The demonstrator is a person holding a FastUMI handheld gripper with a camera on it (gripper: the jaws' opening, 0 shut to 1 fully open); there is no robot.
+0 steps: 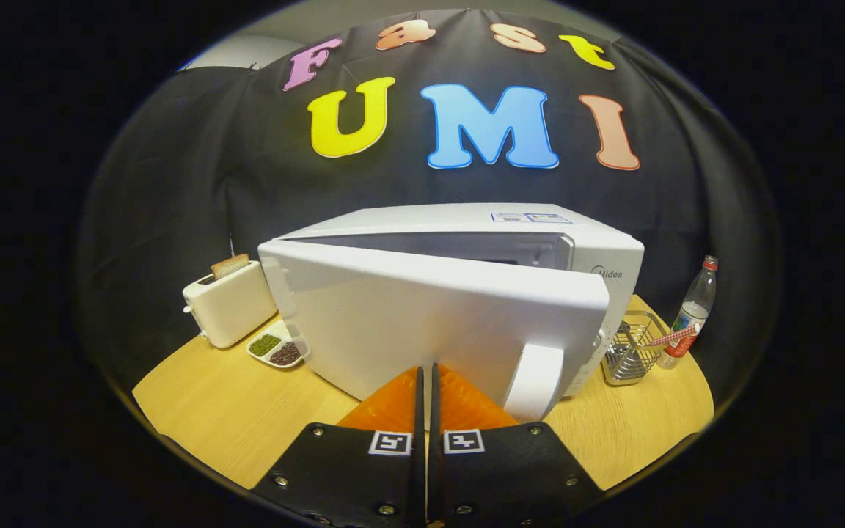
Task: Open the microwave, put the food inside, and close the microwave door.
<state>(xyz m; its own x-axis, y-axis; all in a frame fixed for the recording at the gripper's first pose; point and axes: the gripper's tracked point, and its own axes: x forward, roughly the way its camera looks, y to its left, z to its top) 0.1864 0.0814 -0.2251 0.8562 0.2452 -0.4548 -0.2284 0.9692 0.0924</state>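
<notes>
Gripper view gives us a round wooden table (pixel 246 418) with a pale grain, set against the booth's wall of black cloth (pixel 173 169) that hangs in soft folds. Above the cloth we see a strip of light ceiling or wall.

At the middle of the table stands the microwave (pixel 598 257) — a smooth white box with rounded corners and a label on its top. Its door (pixel 422 323) stands partly ajar, swung out toward us on its hinge at the toaster side, so that we see a thin wedge of the grey cavity above the door's top edge. The door's handle (pixel 536 381) is a curved white bar near its free edge. We cannot see any food inside.

The gripper (pixel 426 381) has its fingers closed together with only a thin slit between them and nothing held; the tips sit right at the door's outer face, just beside the handle.

Beside the hinge side stands a cream toaster (pixel 228 308) with a slice of bread (pixel 230 265) upright in its slot. In front of it lies a small white divided dish (pixel 279 348) — green grains in one compartment, dark ones in the other. On the other side of the microwave we see a wire basket (pixel 631 352) holding a striped item, and just beyond it a clear plastic bottle (pixel 690 312) with a red cap.
</notes>
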